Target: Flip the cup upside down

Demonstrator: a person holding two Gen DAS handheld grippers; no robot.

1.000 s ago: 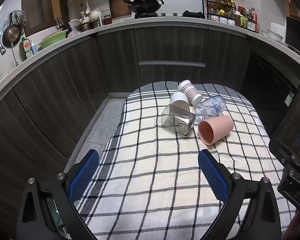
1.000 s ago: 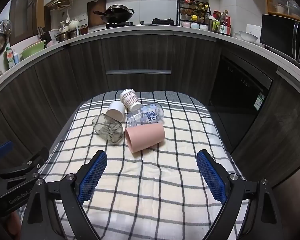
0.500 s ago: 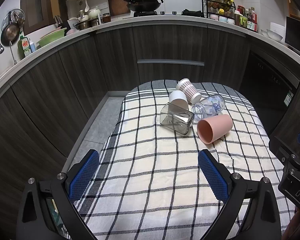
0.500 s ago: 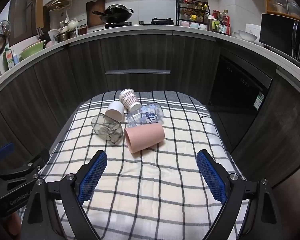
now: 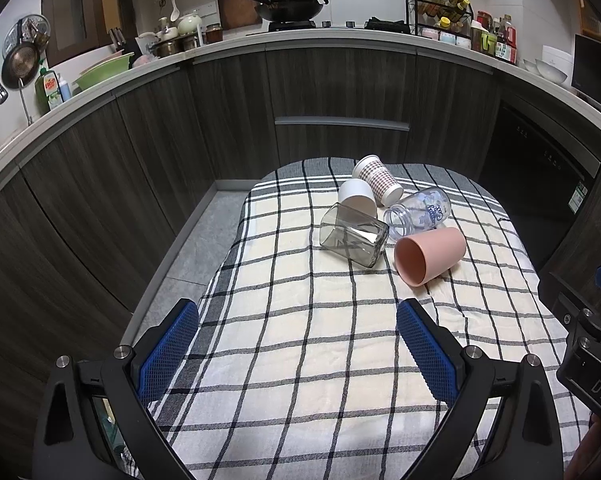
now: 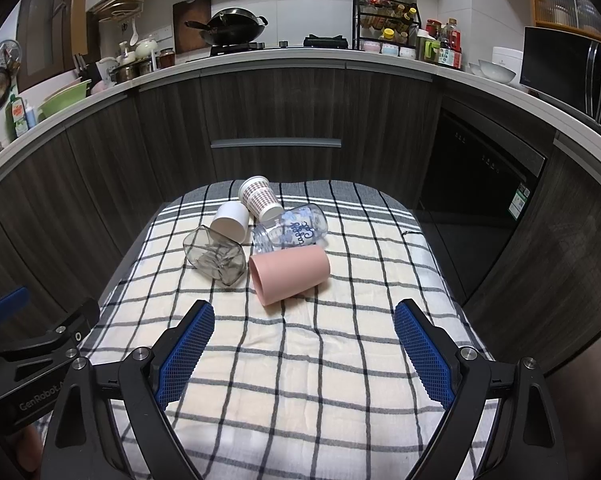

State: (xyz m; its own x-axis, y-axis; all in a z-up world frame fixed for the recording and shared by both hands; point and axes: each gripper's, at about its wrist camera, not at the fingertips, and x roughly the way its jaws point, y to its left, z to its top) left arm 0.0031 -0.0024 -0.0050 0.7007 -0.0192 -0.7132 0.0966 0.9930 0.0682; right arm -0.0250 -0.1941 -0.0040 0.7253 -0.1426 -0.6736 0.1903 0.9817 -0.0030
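Several cups lie on their sides in a cluster at the far end of a checked cloth (image 5: 300,352): a pink cup (image 5: 430,256) (image 6: 288,270), a smoky square glass (image 5: 354,240) (image 6: 216,258), a clear printed jar (image 5: 418,212) (image 6: 292,230), a white cup (image 5: 356,198) (image 6: 232,222) and a patterned paper cup (image 5: 376,180) (image 6: 260,198). My left gripper (image 5: 298,348) is open and empty, well short of the cups. My right gripper (image 6: 304,346) is open and empty, just short of the pink cup.
The clothed table stands in front of dark kitchen cabinets (image 5: 340,92) with a crowded counter above. The floor (image 5: 196,240) drops off at the left edge. The other gripper's body shows at the right edge of the left wrist view (image 5: 592,352) and the left edge of the right wrist view (image 6: 24,360).
The left gripper's view has tilted up slightly, so the cups sit a little lower in frame. The right gripper has barely moved. Both stay open. The cups have not moved.
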